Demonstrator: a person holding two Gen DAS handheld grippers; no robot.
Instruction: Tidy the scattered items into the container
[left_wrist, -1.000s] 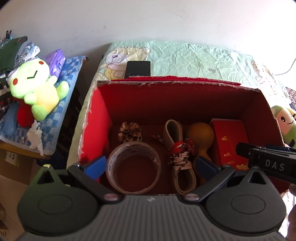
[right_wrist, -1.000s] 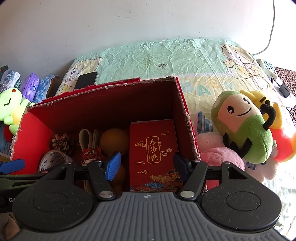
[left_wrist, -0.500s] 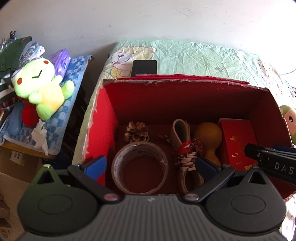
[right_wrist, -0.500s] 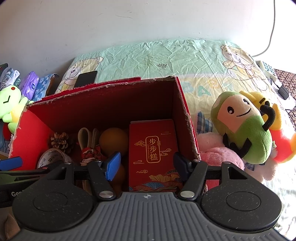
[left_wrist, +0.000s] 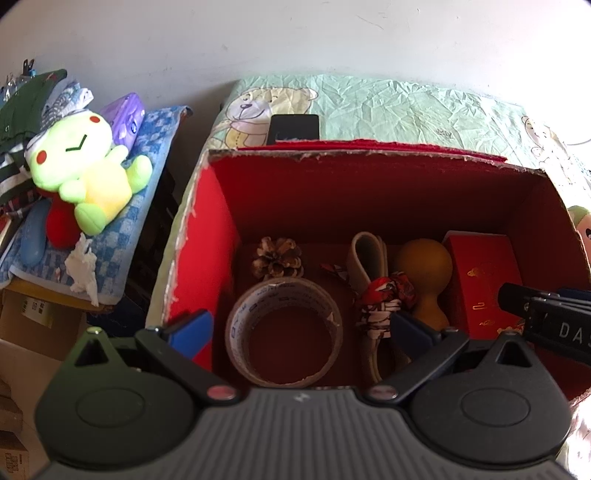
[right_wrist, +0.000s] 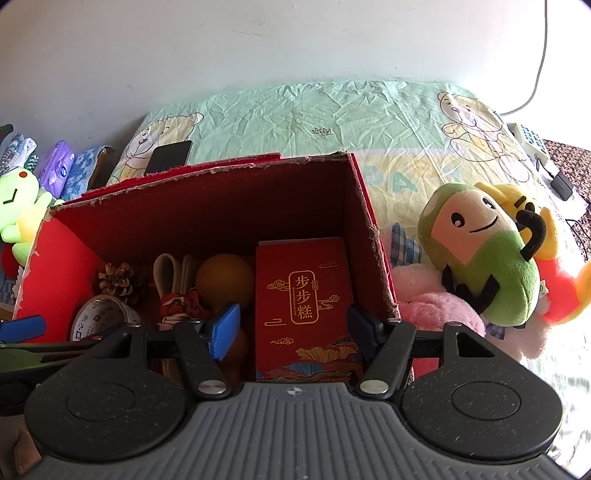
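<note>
1. The left tool (left_wrist: 301, 330) is seen with its fingers spread apart and nothing held between them, poised above the near edge of the red cardboard box (left_wrist: 199, 221).
2. Directly ahead of the left tool, between its blue pads, a roll of tape (left_wrist: 283, 330) is found lying flat on the box floor.
3. A pine cone (left_wrist: 277, 257) lies just beyond the roll of tape, nearer the far wall of the box.
4. A looped strap (left_wrist: 373, 295) bound with red-and-white patterned cloth lies just inside the left tool's right finger, and an orange gourd (left_wrist: 424, 273) is seen beside it.
5. The right tool (right_wrist: 291, 326) is likewise released and empty, its fingers held wide over the right end of the same box.
6. A red packet (right_wrist: 304, 302) with gold lettering lies between the right tool's fingers, below them, against the box's right wall.
7. The box stands on a bed (right_wrist: 295, 114) covered by a green bear-print sheet.
8. Outside the box, to the right tool's right, a green plush toy (right_wrist: 484, 254) is seen resting on the bed.
</note>
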